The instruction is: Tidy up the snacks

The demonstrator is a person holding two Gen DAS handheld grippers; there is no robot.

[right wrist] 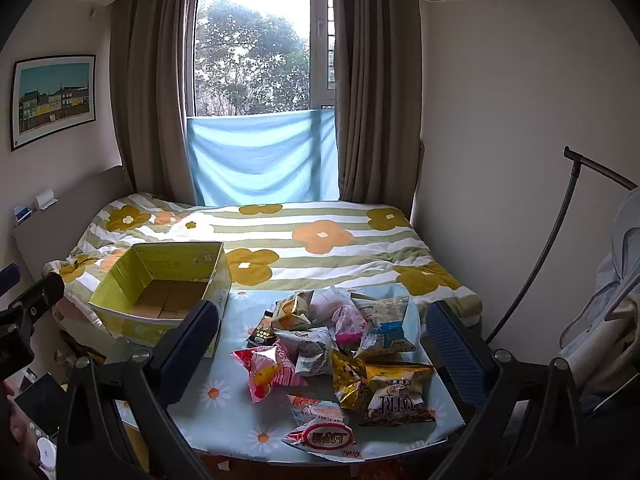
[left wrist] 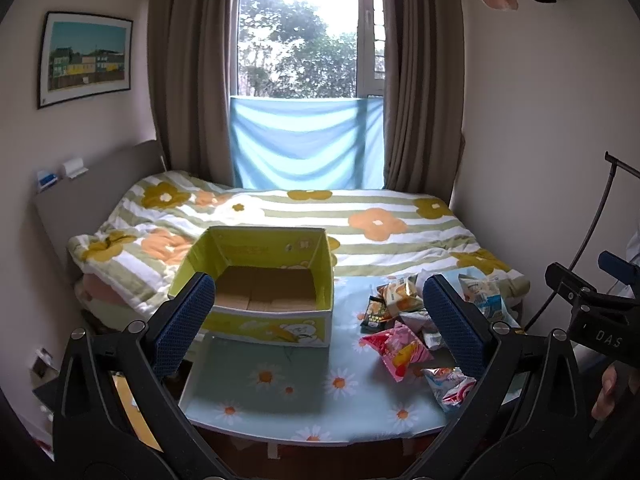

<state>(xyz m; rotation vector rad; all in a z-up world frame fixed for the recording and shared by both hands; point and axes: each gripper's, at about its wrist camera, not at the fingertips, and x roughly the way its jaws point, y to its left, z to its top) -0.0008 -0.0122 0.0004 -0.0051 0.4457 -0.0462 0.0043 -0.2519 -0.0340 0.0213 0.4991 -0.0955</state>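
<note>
Nothing packed yet: yellow-green cardboard box at table's left edge sits empty, crinkly foil snack packets heaped right. Left gripper & right gripper both wide open, holding nothing.

The black left gripper with blue textured pads and its matching black right gripper both hang tilted slightly downward, jaws spread wide and holding nothing.
</note>
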